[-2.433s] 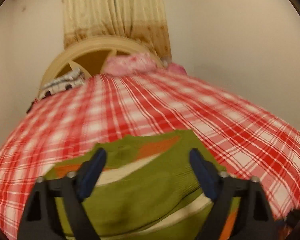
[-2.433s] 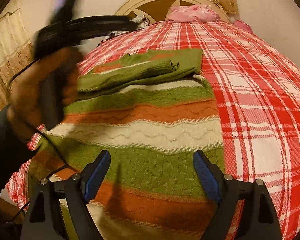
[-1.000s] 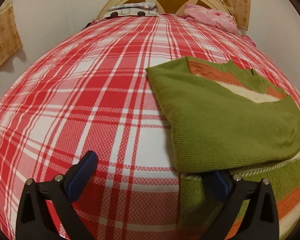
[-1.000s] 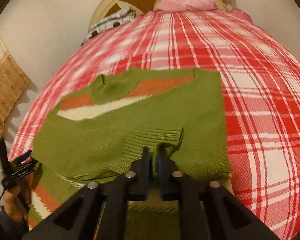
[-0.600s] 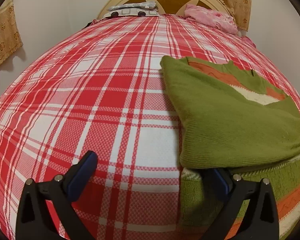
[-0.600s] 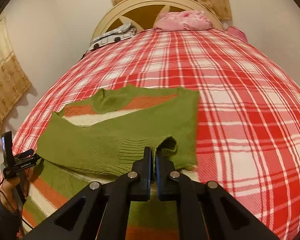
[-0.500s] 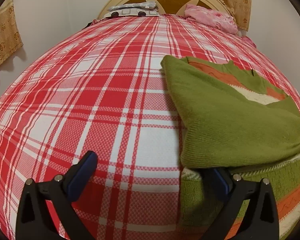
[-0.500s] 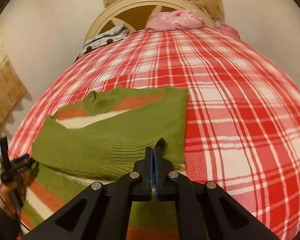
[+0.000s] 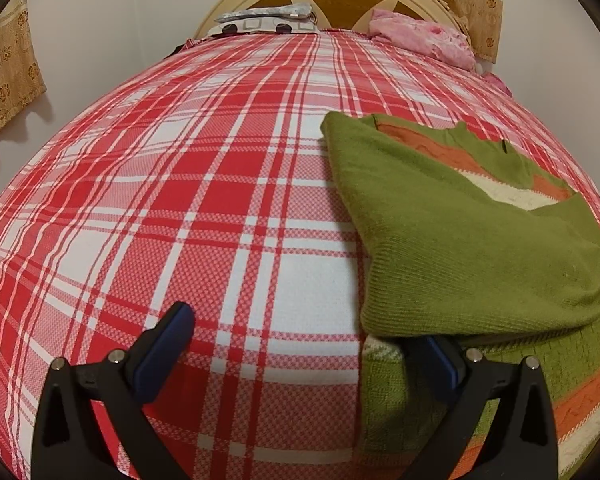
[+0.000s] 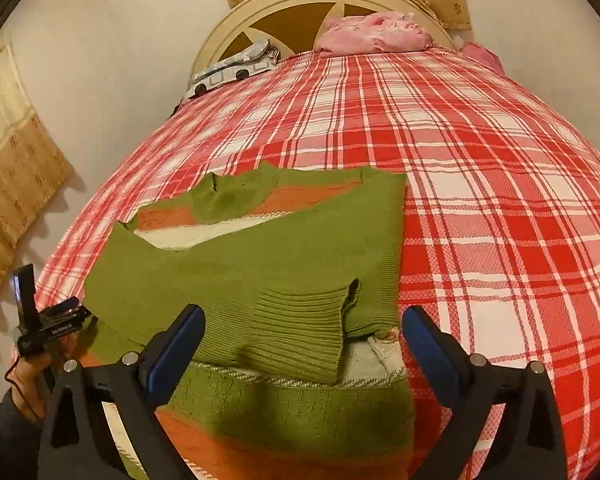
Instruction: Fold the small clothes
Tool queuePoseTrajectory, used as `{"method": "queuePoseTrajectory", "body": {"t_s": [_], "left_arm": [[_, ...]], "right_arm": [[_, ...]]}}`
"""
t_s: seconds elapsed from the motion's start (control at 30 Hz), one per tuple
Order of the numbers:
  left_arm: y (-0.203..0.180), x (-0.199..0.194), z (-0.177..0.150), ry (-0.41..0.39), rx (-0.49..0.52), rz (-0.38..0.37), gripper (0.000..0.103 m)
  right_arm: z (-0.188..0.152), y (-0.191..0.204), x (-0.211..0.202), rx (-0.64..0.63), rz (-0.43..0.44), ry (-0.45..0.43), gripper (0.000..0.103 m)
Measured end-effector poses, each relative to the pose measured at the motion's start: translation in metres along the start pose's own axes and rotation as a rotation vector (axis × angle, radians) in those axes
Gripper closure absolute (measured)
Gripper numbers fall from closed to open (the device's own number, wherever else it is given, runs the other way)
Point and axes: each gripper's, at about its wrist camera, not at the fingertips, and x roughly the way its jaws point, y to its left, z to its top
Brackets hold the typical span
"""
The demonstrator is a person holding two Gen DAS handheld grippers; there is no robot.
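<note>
A green knit sweater [image 10: 260, 272] with orange and cream stripes lies on the red plaid bed [image 10: 500, 200], both sleeves folded across its body. My right gripper [image 10: 300, 340] hovers over its lower part. Its jaws are opening wide, and the ribbed cuff [image 10: 300, 320] lies loose between them, touched by neither pad. In the left wrist view the sweater [image 9: 460, 240] fills the right side. My left gripper [image 9: 304, 344] stands open at the sweater's left edge; the folded sleeve's hem covers its right fingertip [image 9: 440, 364]. A hand holds that left gripper [image 10: 48, 320] at the far left of the right wrist view.
A cream headboard [image 10: 300, 4] stands at the bed's far end, with a pink cloth [image 10: 372, 32] and a patterned grey-white cloth [image 10: 232, 68] in front of it. Beige curtains [image 10: 12, 160] hang at the left. Bare plaid sheet [image 9: 180, 200] lies left of the sweater.
My right gripper has opened and let go of the sleeve cuff, which now rests on the sweater; the gripper drew back slightly. The folded sleeve settled to the right. My left gripper has kept still.
</note>
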Motion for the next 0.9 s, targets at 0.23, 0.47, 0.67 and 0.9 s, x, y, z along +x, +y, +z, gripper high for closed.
{"method": "queuePoseTrajectory", "body": {"t_s": [0.23, 0.47, 0.67, 0.9], "left_arm": [[0.0, -0.002, 0.0, -0.012, -0.002, 0.009, 0.0], [0.002, 0.0, 0.0, 0.0, -0.015, 0.006, 0.0], [0.004, -0.013, -0.005, -0.026, -0.021, 0.019, 0.0], [0.016, -0.067, -0.017, -0.132, -0.015, 0.031, 0.0]], "right_arm": [[-0.012, 0.0, 0.031, 0.009, -0.005, 0.135, 0.094], [-0.007, -0.003, -0.002, -0.012, -0.081, 0.012, 0.101], [-0.019, -0.011, 0.024, -0.024, -0.106, 0.105, 0.1], [-0.018, -0.004, -0.003, -0.108, -0.135, 0.043, 0.021]]}}
